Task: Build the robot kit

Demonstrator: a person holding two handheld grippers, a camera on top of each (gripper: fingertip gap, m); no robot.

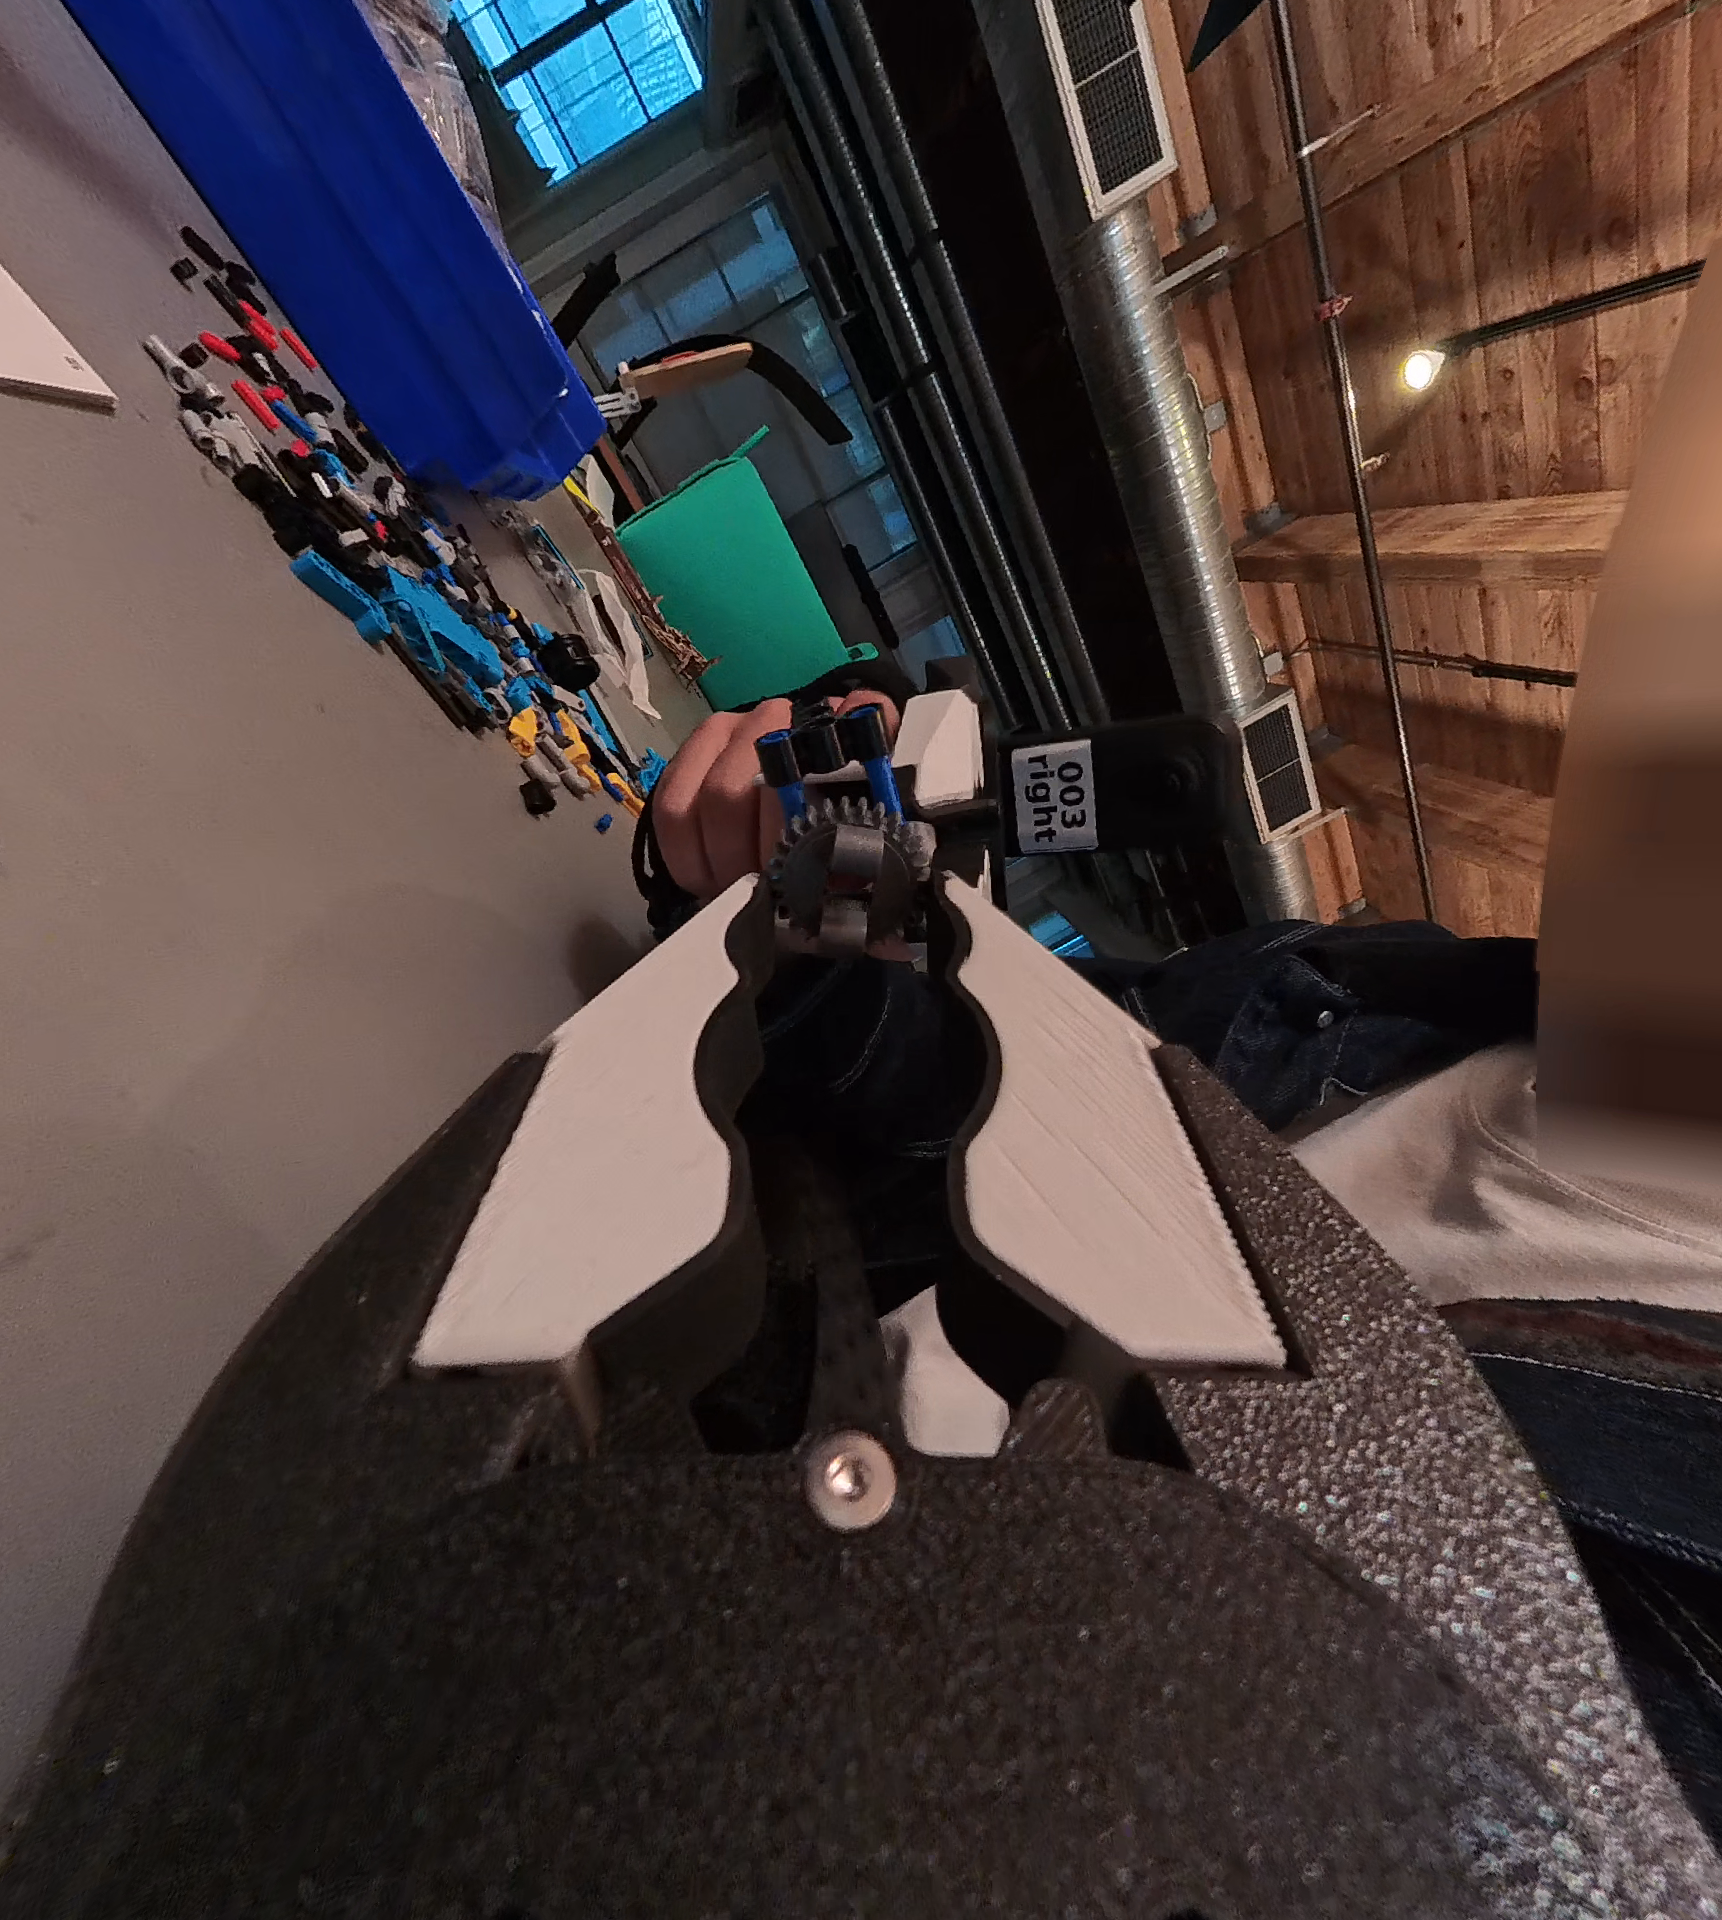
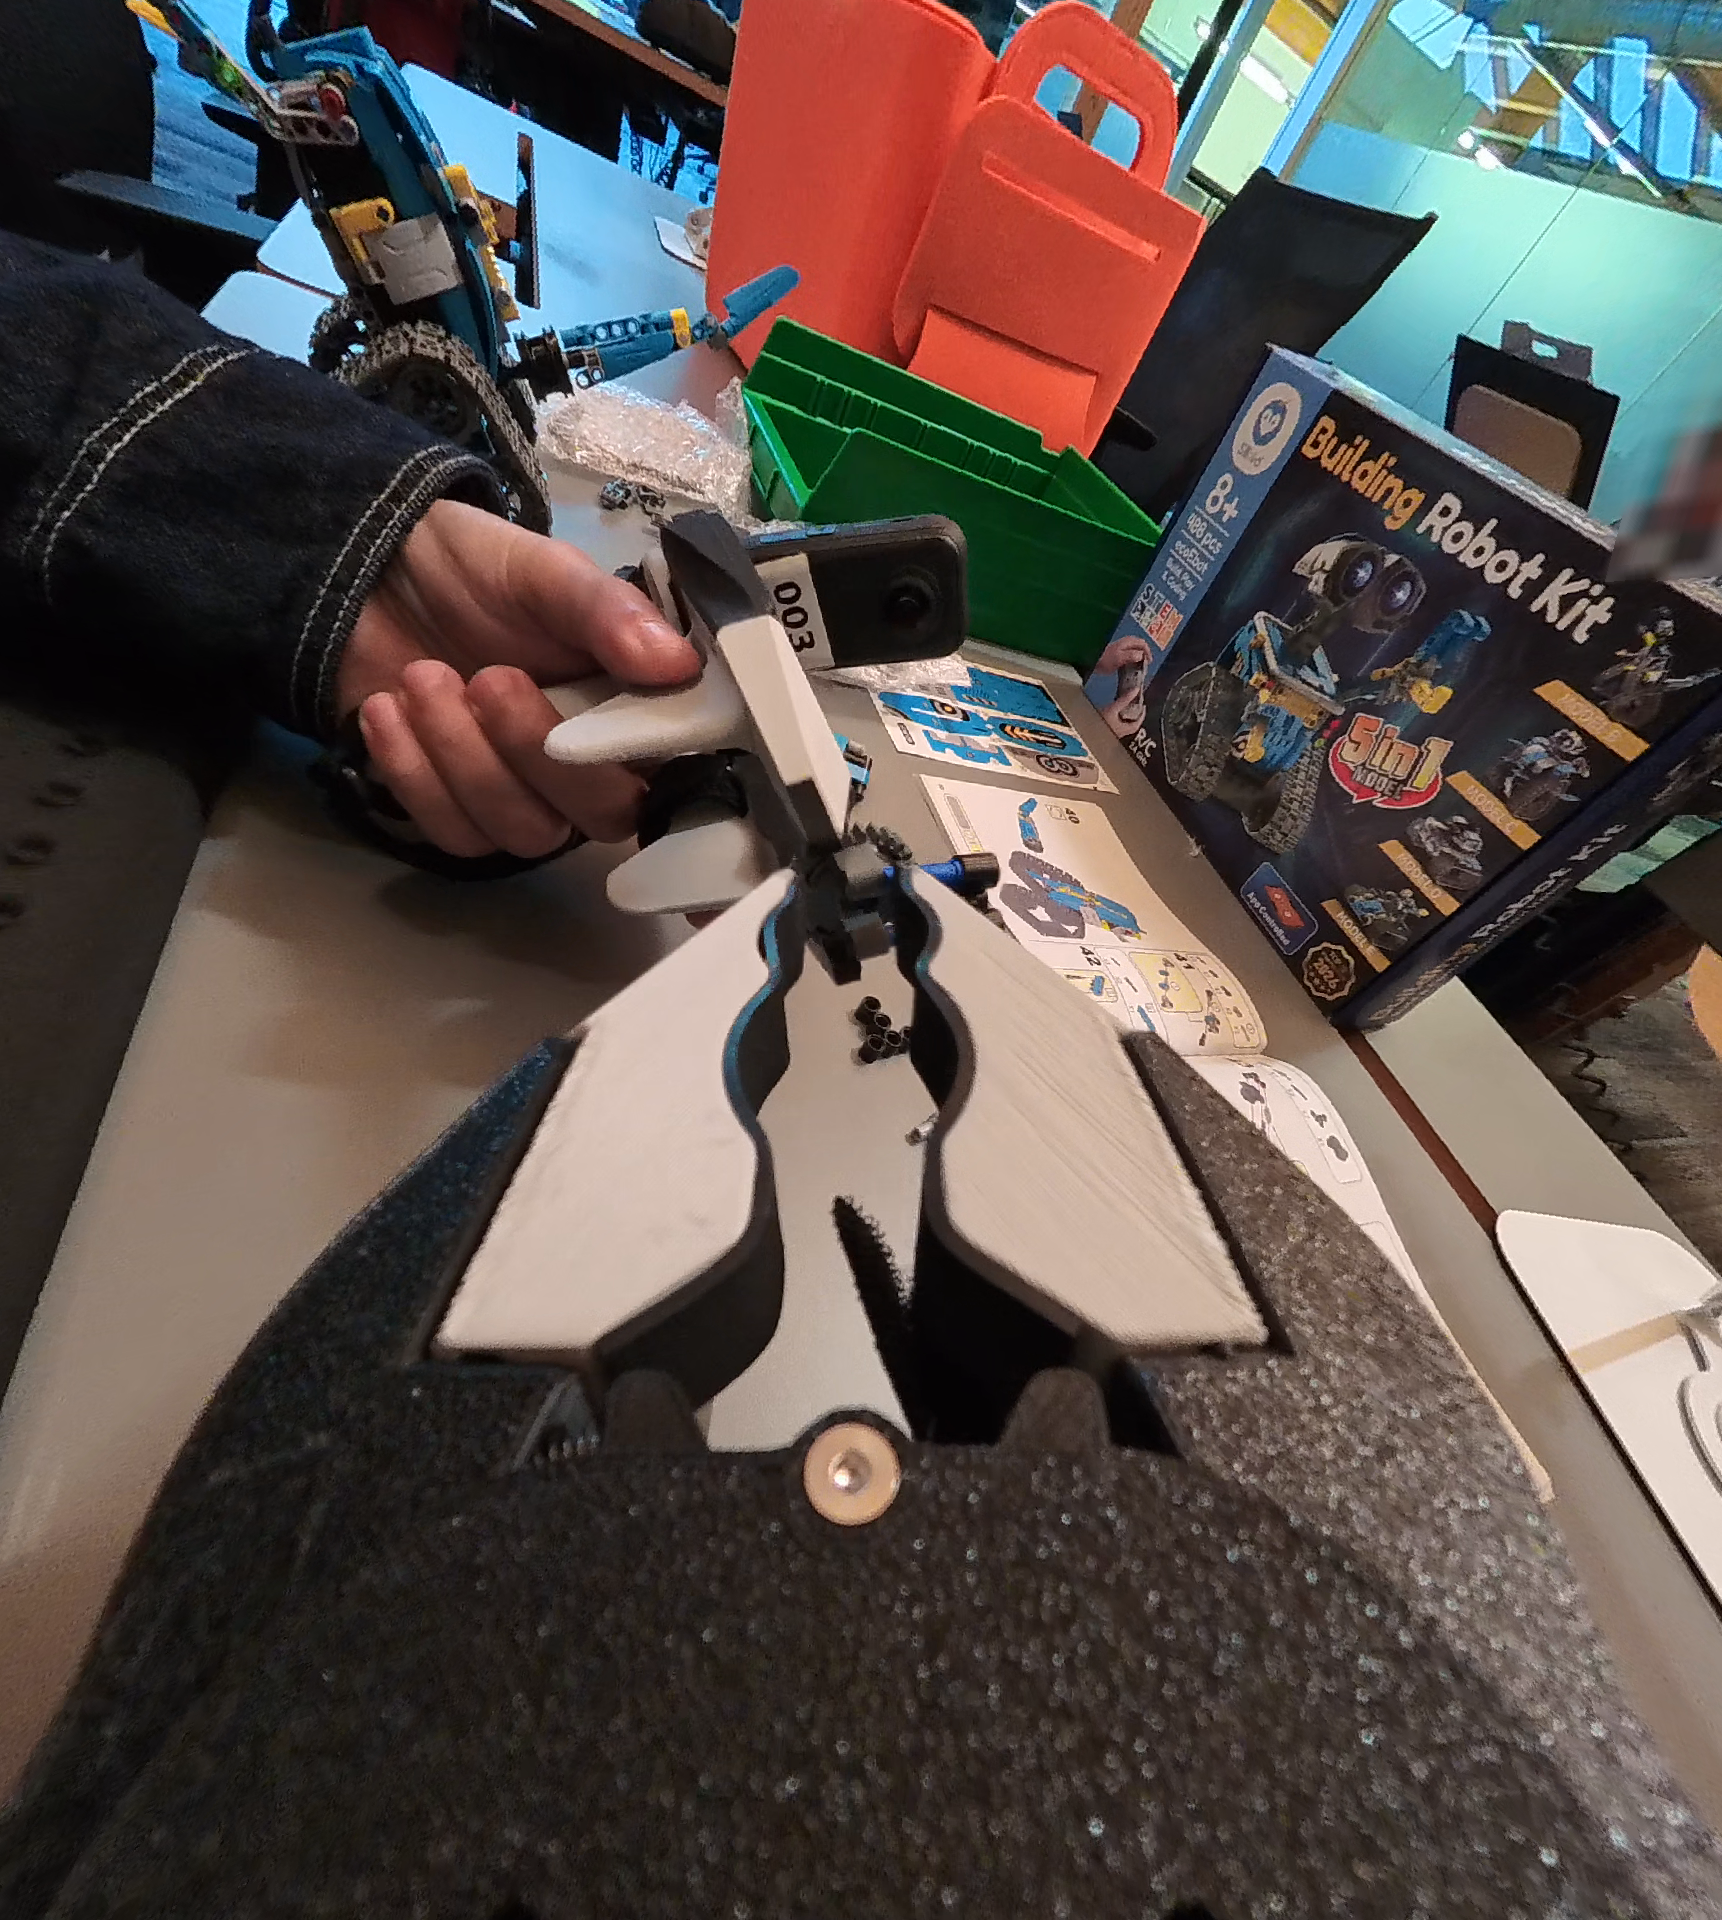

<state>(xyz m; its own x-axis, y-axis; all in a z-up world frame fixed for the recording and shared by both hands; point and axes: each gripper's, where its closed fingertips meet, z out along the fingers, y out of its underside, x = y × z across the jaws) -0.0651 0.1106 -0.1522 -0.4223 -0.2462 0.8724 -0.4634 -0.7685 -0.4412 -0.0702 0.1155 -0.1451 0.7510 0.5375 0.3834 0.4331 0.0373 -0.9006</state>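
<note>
we see the left gripper (image 1: 852, 894) clamped on a small gear assembly (image 1: 841, 831) held above the tabletop (image 1: 161, 935), the right gripper (image 2: 852, 899) closed on its far end, loose bricks (image 1: 421, 592) near the blue bin (image 1: 348, 239).

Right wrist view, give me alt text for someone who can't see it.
The right hand-held gripper and the left hand-held gripper pinch one small grey-and-black toothed brick assembly above a grey table, near an open instruction booklet.
</note>
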